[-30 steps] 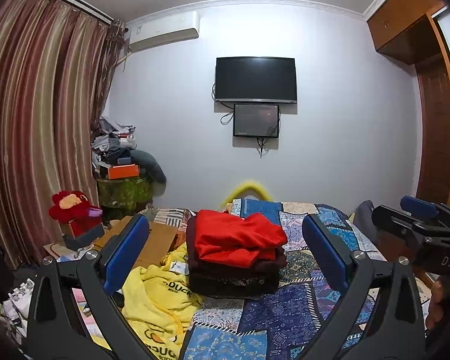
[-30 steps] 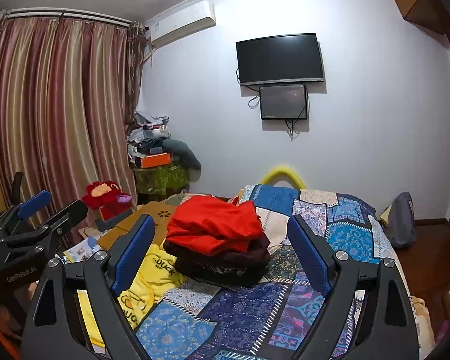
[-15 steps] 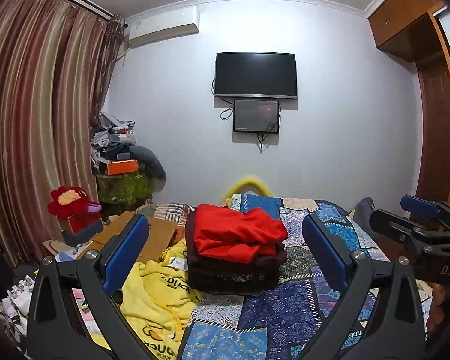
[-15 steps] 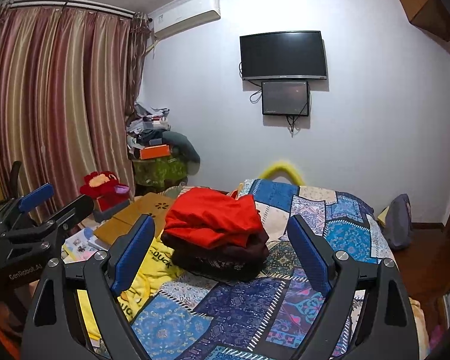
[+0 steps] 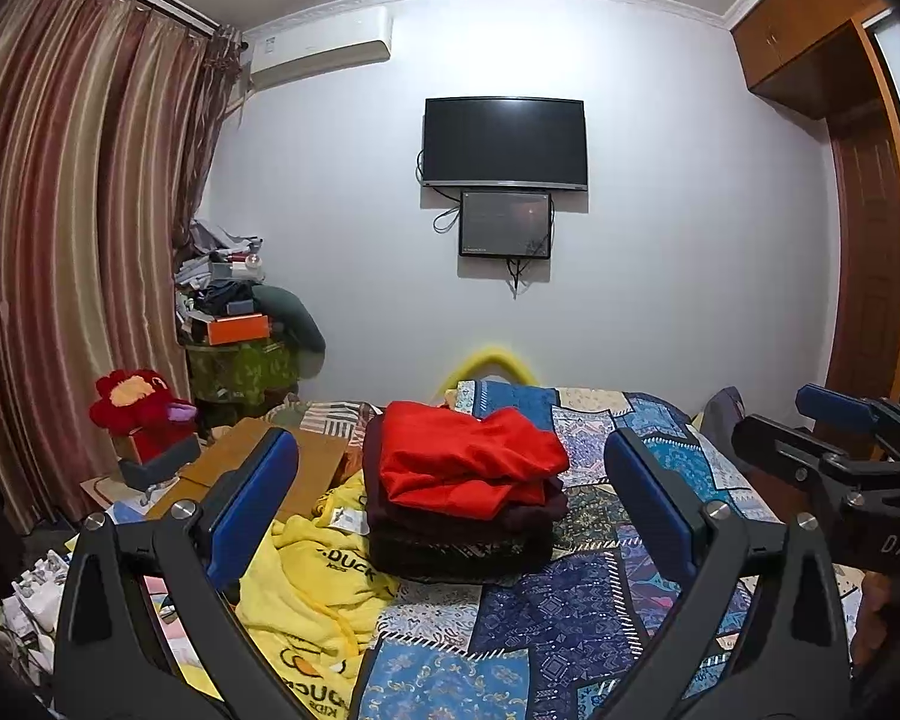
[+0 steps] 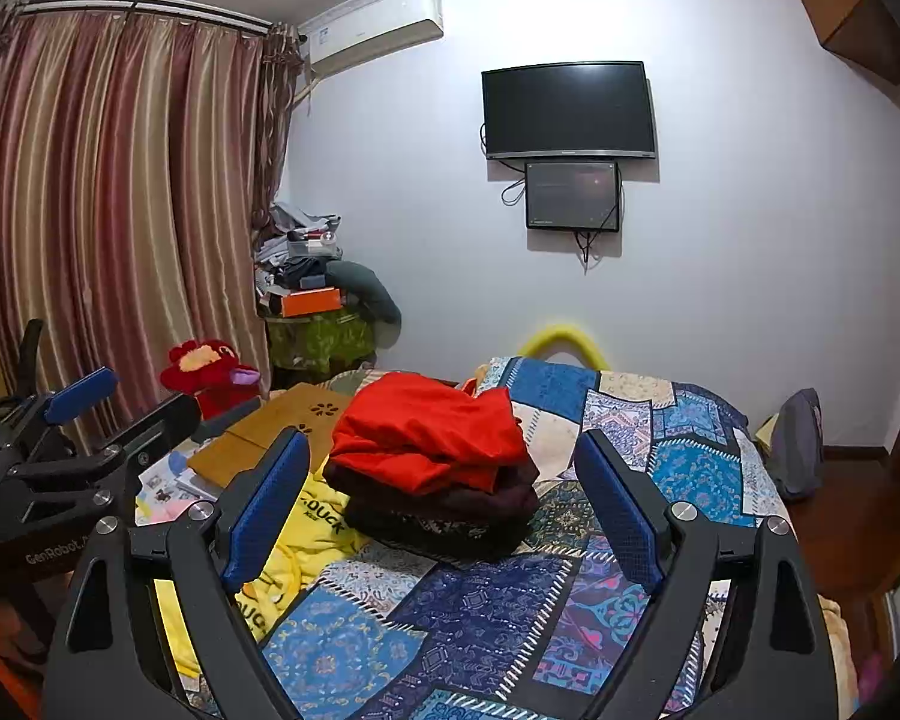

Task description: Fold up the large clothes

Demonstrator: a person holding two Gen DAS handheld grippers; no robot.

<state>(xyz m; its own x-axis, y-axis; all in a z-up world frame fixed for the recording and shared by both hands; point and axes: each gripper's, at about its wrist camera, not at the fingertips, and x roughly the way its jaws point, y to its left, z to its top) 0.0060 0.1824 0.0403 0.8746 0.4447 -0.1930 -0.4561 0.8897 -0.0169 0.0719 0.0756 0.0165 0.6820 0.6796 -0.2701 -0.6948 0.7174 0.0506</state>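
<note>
A stack of folded clothes with a red garment (image 5: 468, 465) on top of dark ones sits on the blue patchwork bed (image 5: 564, 612); it also shows in the right wrist view (image 6: 432, 438). An unfolded yellow garment (image 5: 318, 594) lies crumpled at the bed's left side, also in the right wrist view (image 6: 282, 564). My left gripper (image 5: 450, 492) is open and empty, held above the bed short of the stack. My right gripper (image 6: 444, 492) is open and empty at a like distance. Each gripper shows at the edge of the other's view.
A flat cardboard piece (image 5: 258, 462) and a red plush toy (image 5: 141, 408) lie left of the bed. A cluttered green-covered stand (image 6: 318, 336) is by the striped curtain (image 6: 108, 210). A TV (image 5: 504, 141) hangs on the far wall. A wooden wardrobe (image 5: 870, 210) stands right.
Both grippers have tilted up and drawn back slightly; the stack sits a little lower and farther in both views. Jaws stay open. The clothes have not moved.
</note>
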